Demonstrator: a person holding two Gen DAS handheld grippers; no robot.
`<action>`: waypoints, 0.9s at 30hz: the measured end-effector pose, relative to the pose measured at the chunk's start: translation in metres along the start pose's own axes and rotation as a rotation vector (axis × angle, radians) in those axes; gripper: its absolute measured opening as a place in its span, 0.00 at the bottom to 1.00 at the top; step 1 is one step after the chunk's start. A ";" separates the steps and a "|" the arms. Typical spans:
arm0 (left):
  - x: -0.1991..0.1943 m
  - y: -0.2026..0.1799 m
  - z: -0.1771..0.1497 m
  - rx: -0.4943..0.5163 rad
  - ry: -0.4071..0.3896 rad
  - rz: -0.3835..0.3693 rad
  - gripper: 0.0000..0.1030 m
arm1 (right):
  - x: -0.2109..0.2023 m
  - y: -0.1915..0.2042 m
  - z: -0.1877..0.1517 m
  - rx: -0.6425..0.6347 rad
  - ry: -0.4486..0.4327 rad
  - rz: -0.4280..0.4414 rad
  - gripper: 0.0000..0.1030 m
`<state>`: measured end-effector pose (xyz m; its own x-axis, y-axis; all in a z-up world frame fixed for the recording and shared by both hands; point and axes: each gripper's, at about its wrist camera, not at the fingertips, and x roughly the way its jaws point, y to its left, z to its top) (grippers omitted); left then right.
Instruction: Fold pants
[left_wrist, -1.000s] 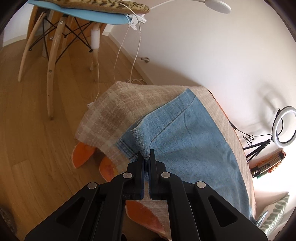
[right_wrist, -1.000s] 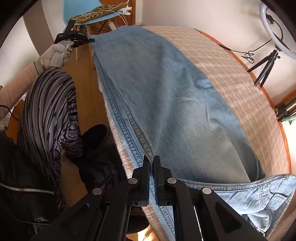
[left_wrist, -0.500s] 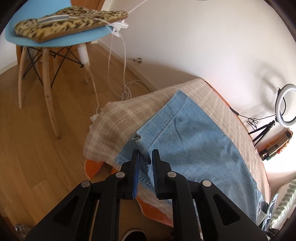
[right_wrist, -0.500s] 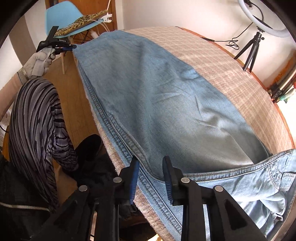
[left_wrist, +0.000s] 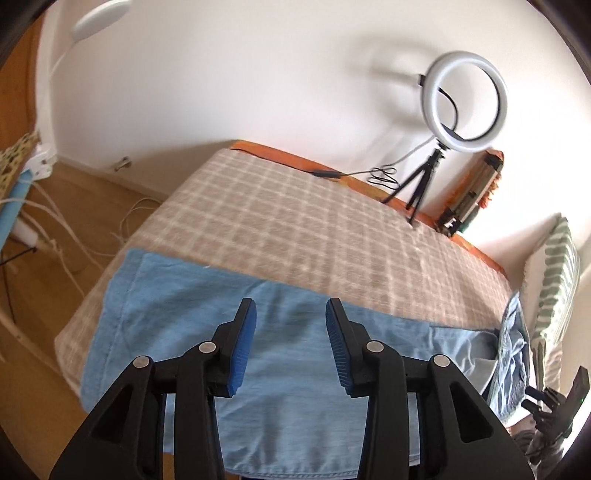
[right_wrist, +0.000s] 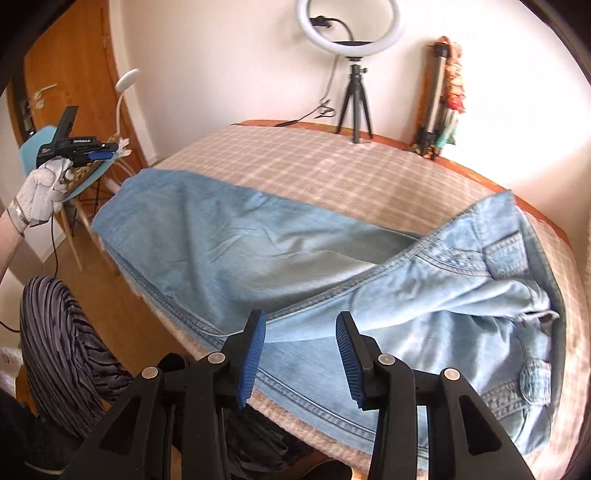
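Broadly, one bed (right_wrist: 369, 173) with a beige checked cover carries everything, an orange layer showing along its far edge by the wall. One pair of light blue denim pants (right_wrist: 280, 258) lies lengthwise along the bed's near edge: the leg end reaches the left corner, the waistband and pockets bunch up at the right end, and the stitched side seam runs along the near edge. In the left wrist view the same pants (left_wrist: 280, 369) cover the near strip of the cover.

One ring light (right_wrist: 351, 22) on a small black tripod stands at the far edge, and one blue chair (right_wrist: 85, 173) sits beyond the bed's left corner.

Two grippers are in use. The left gripper (left_wrist: 290, 347) hangs above the leg fabric, its jaws opening, about a third apart, nothing between the blue pads. The right gripper (right_wrist: 299, 363) hovers over the seam at the near edge, jaws likewise opening, gripping nothing. From the right wrist view the left gripper (right_wrist: 99, 151) appears in a gloved hand (right_wrist: 40, 192), with small white lettering on its body, too blurred to read.
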<state>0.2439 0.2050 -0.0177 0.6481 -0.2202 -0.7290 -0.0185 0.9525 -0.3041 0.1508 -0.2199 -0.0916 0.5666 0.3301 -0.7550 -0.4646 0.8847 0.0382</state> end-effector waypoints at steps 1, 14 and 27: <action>0.007 -0.018 0.003 0.029 0.013 -0.025 0.37 | -0.006 -0.009 -0.003 0.031 -0.009 -0.023 0.42; 0.105 -0.234 -0.025 0.293 0.254 -0.311 0.53 | -0.066 -0.109 -0.051 0.353 -0.078 -0.225 0.71; 0.201 -0.382 -0.079 0.353 0.434 -0.446 0.63 | -0.077 -0.214 -0.101 0.703 -0.073 -0.307 0.74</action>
<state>0.3214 -0.2197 -0.0963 0.1733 -0.5988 -0.7819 0.4727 0.7471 -0.4674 0.1378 -0.4684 -0.1080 0.6551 0.0349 -0.7548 0.2486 0.9333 0.2590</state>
